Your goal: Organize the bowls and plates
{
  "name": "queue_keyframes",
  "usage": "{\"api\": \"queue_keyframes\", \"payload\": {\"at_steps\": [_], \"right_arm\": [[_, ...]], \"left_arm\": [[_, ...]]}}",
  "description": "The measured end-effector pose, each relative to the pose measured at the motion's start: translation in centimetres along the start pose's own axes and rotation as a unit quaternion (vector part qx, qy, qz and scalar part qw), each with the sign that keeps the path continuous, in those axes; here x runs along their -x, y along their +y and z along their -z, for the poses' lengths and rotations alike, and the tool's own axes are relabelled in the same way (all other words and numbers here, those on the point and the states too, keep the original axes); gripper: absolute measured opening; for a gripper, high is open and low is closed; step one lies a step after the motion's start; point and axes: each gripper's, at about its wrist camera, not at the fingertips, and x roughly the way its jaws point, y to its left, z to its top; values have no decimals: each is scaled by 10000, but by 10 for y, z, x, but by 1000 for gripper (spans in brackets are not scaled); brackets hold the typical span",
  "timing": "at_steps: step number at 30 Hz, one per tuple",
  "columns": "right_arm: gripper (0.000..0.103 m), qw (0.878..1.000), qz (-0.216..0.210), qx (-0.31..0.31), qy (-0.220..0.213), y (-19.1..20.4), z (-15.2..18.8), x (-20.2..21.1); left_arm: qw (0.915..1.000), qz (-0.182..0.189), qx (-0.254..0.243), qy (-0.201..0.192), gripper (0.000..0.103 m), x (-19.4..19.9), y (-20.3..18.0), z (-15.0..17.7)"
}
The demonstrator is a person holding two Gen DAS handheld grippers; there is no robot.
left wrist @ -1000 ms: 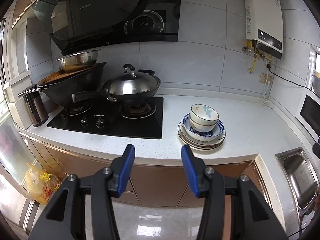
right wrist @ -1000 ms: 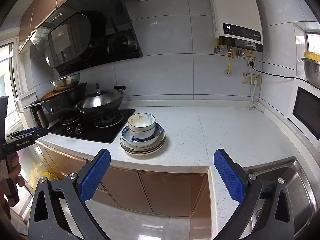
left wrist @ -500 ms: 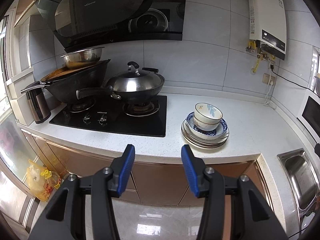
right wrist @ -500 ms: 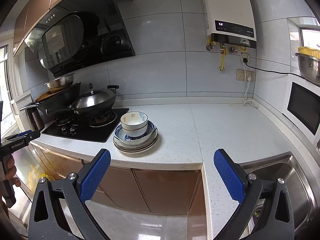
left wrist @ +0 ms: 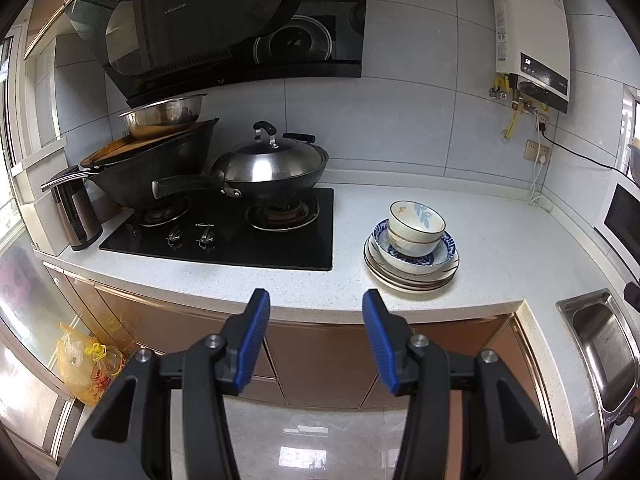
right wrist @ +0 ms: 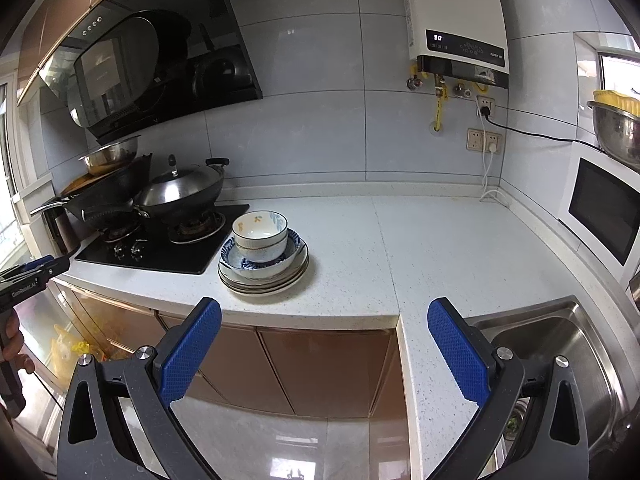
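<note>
A stack of crockery is placed on the speckled white countertop (left wrist: 500, 240), just beside the right edge of the glossy black gas hob (left wrist: 256, 236). The stack is built from flat, dark-rimmed round plates (left wrist: 412, 278) at the bottom, a blue-patterned bowl (left wrist: 440, 254) above them, and two nested cream bowls (left wrist: 416, 226) with floral marks on top. The left gripper (left wrist: 316, 308) is held off the counter edge with its ribbed blue pads partly apart; nothing is gripped. The right gripper (right wrist: 324, 320) is spread wide and is likewise empty. A lidded steel wok (left wrist: 268, 168) is seated on the hob. A brushed-steel sink (right wrist: 560, 344) is set into the counter at the right.
</note>
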Motion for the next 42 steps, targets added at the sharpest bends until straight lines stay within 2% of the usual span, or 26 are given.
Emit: {"api": "queue_keyframes", "payload": {"at_steps": [17,32,36,38,39,40,41,42], "right_arm": [[102,9999,-119,2,48,-4,-3,-8],[102,9999,-12,3,103,1,-3,-8],[102,9999,31,-87,58,-1,-1,-4],[102,9999,76,-138,49,-4,1,-3],[102,9998,93,-153,52,-6,1,-3],[102,9998,116,-173,47,-7,2,-3],[102,9997,142,-188,36,-8,2,-2],[102,9996,168,-206,15,-9,2,-1]], "left_arm": [[10000,46,-58,33,47,-8,-7,-4],[9999,91,-97,61,47,-14,-8,-4],[9997,187,-143,82,47,-16,-6,-5],[9990,371,-131,193,47,-20,-3,-7],[9986,456,-115,249,48,-22,-2,-7],[9982,516,-94,294,56,-23,0,-7],[9980,553,-72,303,69,-24,1,-7],[9980,560,-61,292,76,-24,2,-7]]}}
